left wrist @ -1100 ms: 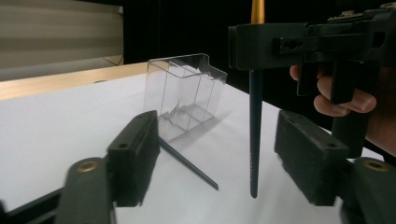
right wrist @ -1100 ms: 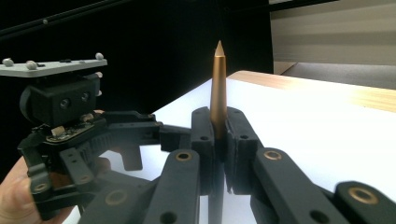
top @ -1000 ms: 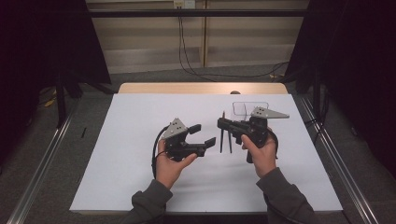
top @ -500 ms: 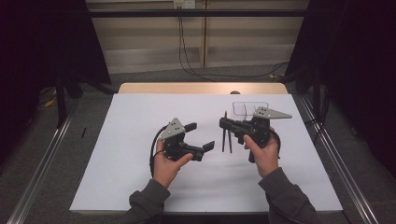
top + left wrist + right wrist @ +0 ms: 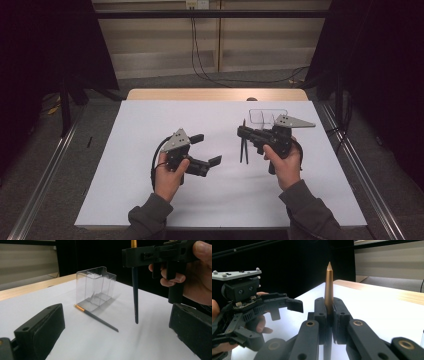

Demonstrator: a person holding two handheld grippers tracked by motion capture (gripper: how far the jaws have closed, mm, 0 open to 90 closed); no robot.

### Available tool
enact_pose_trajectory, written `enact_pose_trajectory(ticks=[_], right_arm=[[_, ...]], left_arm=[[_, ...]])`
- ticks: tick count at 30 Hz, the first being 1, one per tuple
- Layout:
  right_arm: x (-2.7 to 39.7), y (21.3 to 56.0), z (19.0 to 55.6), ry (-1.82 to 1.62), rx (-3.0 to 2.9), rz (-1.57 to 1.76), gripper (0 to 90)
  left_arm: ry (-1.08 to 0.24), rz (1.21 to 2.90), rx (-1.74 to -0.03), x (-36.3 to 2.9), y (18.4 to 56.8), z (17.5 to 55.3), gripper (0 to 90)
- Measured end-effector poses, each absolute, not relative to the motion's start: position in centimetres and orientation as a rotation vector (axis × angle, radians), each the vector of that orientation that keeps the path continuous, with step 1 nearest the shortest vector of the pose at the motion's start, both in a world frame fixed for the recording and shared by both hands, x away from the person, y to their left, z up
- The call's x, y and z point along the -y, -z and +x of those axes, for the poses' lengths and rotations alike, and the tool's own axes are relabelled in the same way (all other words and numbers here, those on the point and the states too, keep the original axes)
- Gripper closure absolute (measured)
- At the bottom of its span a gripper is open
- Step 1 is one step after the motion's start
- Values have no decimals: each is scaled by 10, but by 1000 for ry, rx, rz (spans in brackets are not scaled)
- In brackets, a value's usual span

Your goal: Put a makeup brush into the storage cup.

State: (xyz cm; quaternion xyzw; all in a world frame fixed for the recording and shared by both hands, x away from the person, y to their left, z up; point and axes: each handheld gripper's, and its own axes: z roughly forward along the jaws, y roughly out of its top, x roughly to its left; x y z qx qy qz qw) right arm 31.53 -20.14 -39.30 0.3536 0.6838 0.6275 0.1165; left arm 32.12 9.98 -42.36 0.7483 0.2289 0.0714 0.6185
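Right tool [image 5: 243, 131] is pinching a gold-tipped brush [image 5: 135, 290] upright above the white surface [image 5: 150, 120], near the clear holder [image 5: 96, 287]. Left tool [image 5: 210, 150] is spread, empty. Next, judged: lower brush into holder; second brush [image 5: 96, 317] lies beside it.

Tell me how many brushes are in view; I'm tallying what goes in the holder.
2. One brush hangs upright, clamped in the right gripper; the other brush lies flat on the white table beside the clear holder.
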Motion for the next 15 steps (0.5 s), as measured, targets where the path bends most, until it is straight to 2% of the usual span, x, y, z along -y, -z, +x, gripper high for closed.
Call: enact_pose_trajectory(ticks=[15], right_arm=[[205,393,314,-1828,-2003,1025,839]], left_arm=[[-186,1727,-536,-127,425,314,0]])
